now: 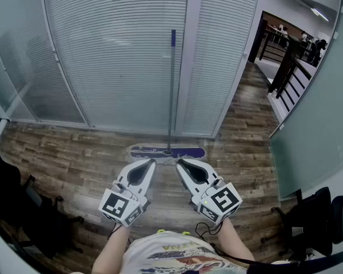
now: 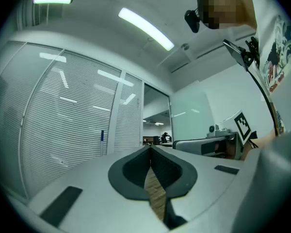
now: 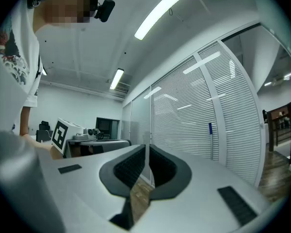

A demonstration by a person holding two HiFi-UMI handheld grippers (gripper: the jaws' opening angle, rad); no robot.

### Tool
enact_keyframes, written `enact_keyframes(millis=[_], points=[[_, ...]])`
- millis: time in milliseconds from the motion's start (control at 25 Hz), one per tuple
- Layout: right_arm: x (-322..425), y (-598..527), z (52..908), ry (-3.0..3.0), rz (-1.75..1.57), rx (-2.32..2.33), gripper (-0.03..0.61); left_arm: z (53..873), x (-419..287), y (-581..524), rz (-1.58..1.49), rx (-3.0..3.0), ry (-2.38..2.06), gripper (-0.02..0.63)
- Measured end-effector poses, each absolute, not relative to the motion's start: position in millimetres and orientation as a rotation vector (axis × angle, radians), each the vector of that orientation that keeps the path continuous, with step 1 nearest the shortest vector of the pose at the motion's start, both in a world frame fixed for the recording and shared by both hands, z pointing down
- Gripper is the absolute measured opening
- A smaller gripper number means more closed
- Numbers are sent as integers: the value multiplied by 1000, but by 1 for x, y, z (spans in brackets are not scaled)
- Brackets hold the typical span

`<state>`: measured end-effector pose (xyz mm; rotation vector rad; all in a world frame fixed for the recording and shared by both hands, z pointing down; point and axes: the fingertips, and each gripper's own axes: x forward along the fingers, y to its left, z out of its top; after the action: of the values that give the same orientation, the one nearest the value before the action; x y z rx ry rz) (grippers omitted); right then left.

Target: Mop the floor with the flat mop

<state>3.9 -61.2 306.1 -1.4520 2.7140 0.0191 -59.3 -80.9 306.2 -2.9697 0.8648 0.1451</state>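
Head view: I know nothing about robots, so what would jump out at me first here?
A flat mop stands against the glass wall with blinds, its purple head on the wooden floor and its thin handle rising straight up. Just short of it, the left gripper and right gripper, each bearing a marker cube, point toward the mop, both shut and empty.
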Motion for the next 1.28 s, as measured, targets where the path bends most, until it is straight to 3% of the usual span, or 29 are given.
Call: enact_keyframes(millis=[1280], points=[[-20, -88, 333, 2740, -58, -1488, 40, 327, -85, -101, 108, -3012, 854, 5]])
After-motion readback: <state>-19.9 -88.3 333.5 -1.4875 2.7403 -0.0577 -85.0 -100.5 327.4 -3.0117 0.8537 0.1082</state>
